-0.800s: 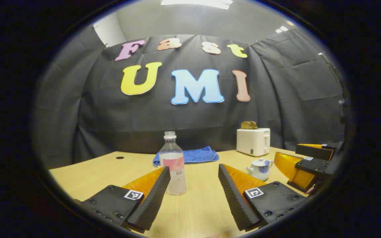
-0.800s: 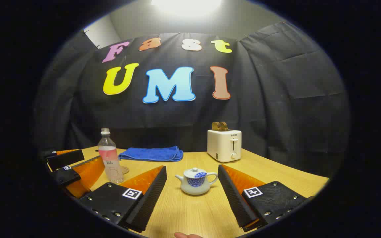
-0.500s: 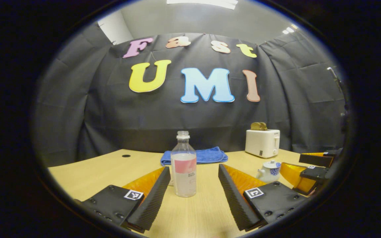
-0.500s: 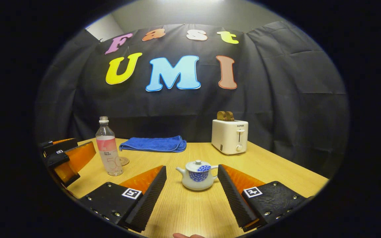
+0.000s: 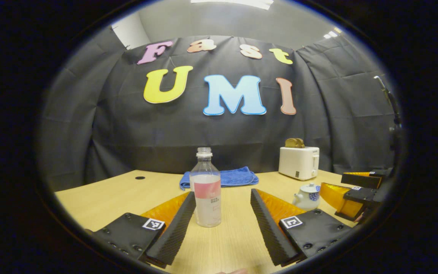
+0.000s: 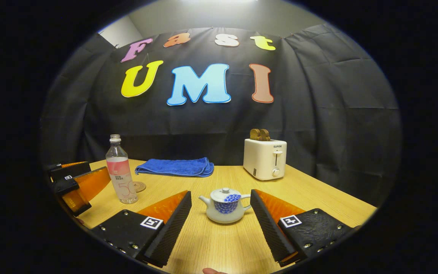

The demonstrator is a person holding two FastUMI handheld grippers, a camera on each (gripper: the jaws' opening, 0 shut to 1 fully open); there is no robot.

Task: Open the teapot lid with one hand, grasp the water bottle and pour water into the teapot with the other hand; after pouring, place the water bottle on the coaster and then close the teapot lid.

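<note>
Two grippers have crept forward since a moment ago, both with fingers spread wide and empty; the left gripper [image 5: 222, 228] now frames the water bottle [image 5: 207, 190] at its 12 o'clock, the right gripper [image 6: 221, 228] frames the teapot [image 6: 224, 205] likewise, so I judge both grasps near, none begun. Counted across the table [image 6: 318, 201] from 9 to 3 o'clock in the right gripper view: one bottle; one coaster [image 6: 140, 186] just behind it; one blue cloth [image 6: 175, 167]; one teapot, lid [image 6: 222, 194] on; one toaster [image 6: 264, 158].

Two low tabletop views toward the wall; shared teapot [image 5: 307, 196] [image 6: 224, 205]
</note>
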